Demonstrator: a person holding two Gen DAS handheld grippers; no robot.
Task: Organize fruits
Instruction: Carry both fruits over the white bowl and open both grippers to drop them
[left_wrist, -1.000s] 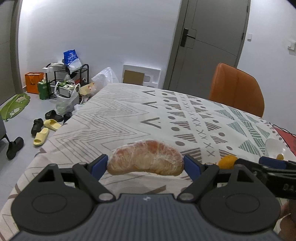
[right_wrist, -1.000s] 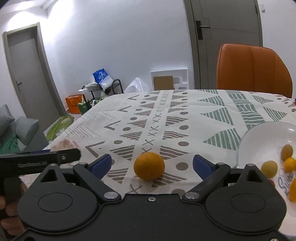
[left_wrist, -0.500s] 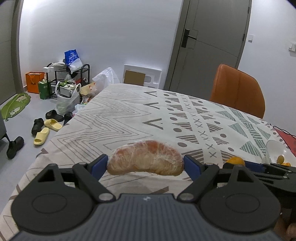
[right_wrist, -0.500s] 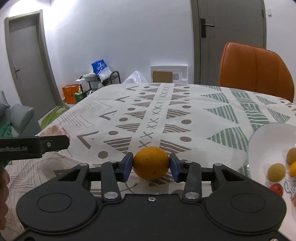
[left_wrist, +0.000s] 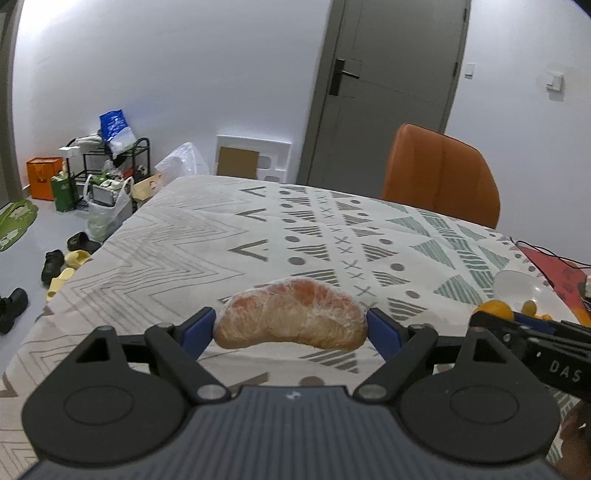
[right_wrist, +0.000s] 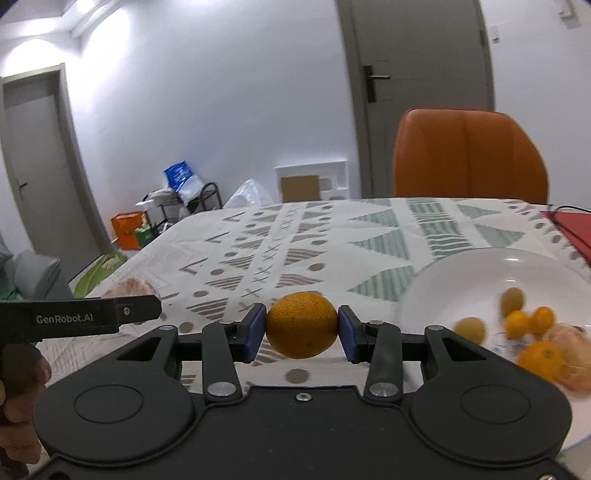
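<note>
Left wrist view: low over the patterned-cloth bench (left_wrist: 258, 236), facing the grey door (left_wrist: 388, 92) and orange upholstered chair (left_wrist: 441, 173), close behind its hand-held gripper (left_wrist: 291, 326). Right wrist view: alongside, same heading, equally near the cloth (right_wrist: 295, 240). Both share bench, door (right_wrist: 413, 92), chair (right_wrist: 469, 155), and white round plate (right_wrist: 461, 277); each glimpses the other hand-held gripper.

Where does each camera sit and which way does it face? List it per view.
Left wrist: sits behind the left tongs, facing across the patterned tablecloth toward the grey door; they clamp a peeled, membrane-covered citrus segment; right tongs enter at right.
Right wrist: sits behind the right tongs, clamping a round orange fruit beside the white plate; left tongs and a hand show at left.
Shared: orange chair, door, tablecloth, plate.
</note>
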